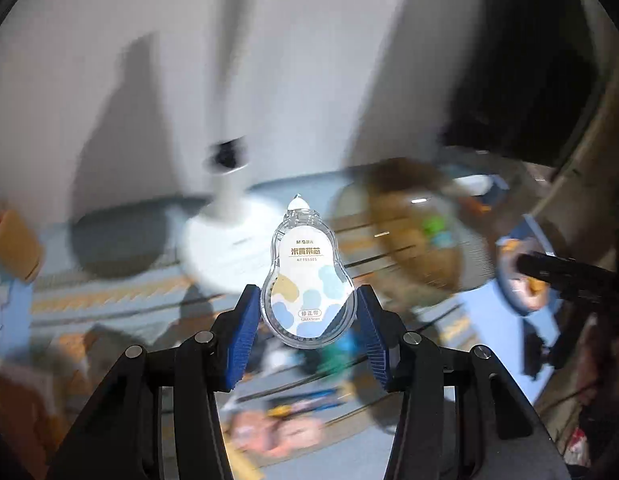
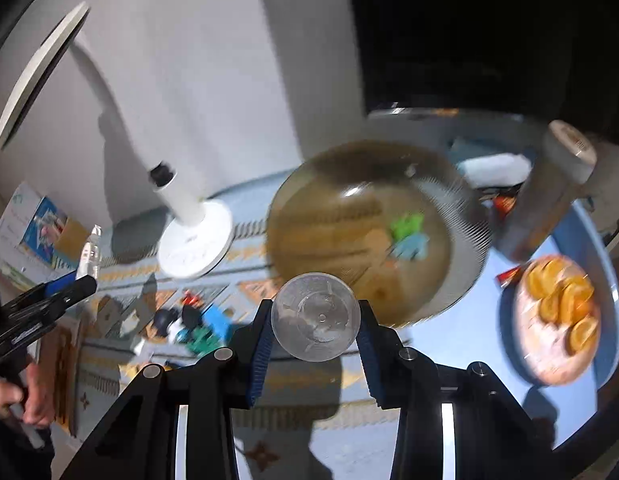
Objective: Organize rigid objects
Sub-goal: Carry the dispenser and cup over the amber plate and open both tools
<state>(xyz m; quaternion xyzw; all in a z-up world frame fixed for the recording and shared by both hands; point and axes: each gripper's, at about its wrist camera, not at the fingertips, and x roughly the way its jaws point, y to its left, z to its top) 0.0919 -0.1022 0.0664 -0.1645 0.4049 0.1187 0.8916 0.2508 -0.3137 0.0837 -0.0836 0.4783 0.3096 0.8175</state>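
Two items carried: a correction tape (image 1: 308, 280) is pinched upright between the left gripper (image 1: 308, 312) jaws; a clear cup (image 2: 315, 317) is clamped between the right gripper (image 2: 315, 320) jaws, both above the table.
Handling: grips are best kept steady and level; the smooth plastic could slip.
Likely target: the brown bowl (image 2: 349, 216), judged only.
Surface: a patterned blue cloth (image 2: 333, 432), cluttered with small toys.
Room: white wall, white lamp (image 2: 195, 240), plate of orange slices (image 2: 557, 320).

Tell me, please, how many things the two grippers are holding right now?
2. The left gripper clamps a correction tape; the right gripper clamps a clear cup. Both are held above the cluttered table.
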